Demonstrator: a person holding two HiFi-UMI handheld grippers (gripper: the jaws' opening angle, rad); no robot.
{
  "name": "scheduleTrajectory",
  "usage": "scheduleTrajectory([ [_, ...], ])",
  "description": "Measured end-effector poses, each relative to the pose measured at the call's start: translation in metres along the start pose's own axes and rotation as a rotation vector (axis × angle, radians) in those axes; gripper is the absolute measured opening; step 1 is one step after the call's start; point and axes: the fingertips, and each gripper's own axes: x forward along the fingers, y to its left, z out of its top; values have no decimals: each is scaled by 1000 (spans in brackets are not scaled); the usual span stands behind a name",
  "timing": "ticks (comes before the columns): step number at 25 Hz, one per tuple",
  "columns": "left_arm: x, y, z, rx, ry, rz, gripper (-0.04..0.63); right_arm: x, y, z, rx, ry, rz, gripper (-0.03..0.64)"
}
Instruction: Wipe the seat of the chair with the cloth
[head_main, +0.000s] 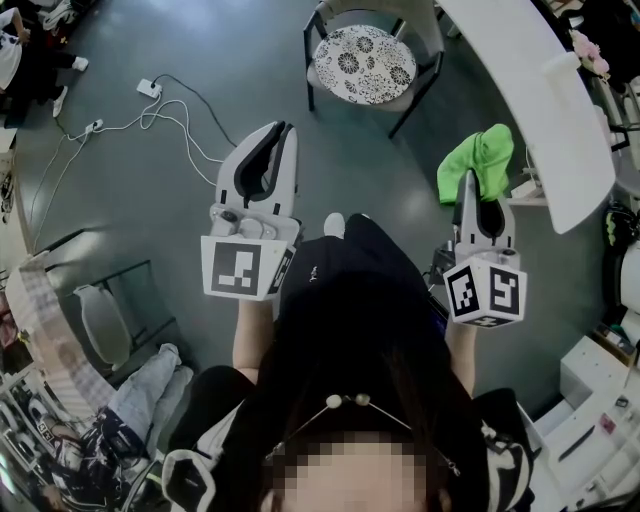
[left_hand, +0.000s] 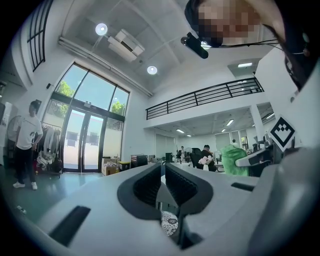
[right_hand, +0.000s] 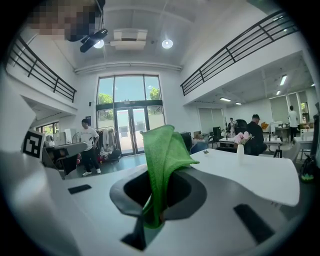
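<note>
Head view looks down on both forearms held out ahead of the person's body, each carrying a white tool with a marker cube at its rear. The left tool (head_main: 276, 130) leans a little to the right, and the right tool (head_main: 470, 180) points straight forward beside the edge of the curved white desk (head_main: 545, 95). In the left gripper view the left tool (left_hand: 163, 172) has its jaws drawn nearly together with only a slim slit between them, and it holds nothing. In the right gripper view the right tool (right_hand: 159, 197) is clamped on the bright green microfibre cloth (right_hand: 164, 147), whose folded end stands up above the jaw tips. The black-framed chair with a round black-and-white patterned seat (head_main: 362, 65) stands on the grey floor (head_main: 150, 200) ahead. It is well apart from both tools, and the cloth (head_main: 480, 158) is off to its right, not touching the seat.
</note>
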Motion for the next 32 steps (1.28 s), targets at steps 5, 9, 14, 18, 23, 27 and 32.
scheduleTrajectory([
  [5, -1, 15, -9, -16, 15, 10, 31, 7, 10, -10, -3, 40, 3, 46],
  [9, 3, 29, -6, -11, 0, 29, 31, 24, 10, -3, -1, 29, 1, 46],
  [14, 21, 48, -10, -15, 6, 67, 31, 57, 7, 7, 0, 20, 18, 46],
  [18, 51, 67, -15, -10, 6, 95, 31, 101, -5, 10, 8, 27, 25, 46],
  [23, 120, 94, -21, 2, 6, 102, 31, 176, -27, 23, -6, 43, 32, 46],
  [27, 194, 110, -30, 0, 26, 95, 31, 242, -55, 23, 0, 105, 47, 46],
  [32, 281, 121, -36, -7, 26, 96, 31, 329, -87, 12, -7, 221, 114, 46],
])
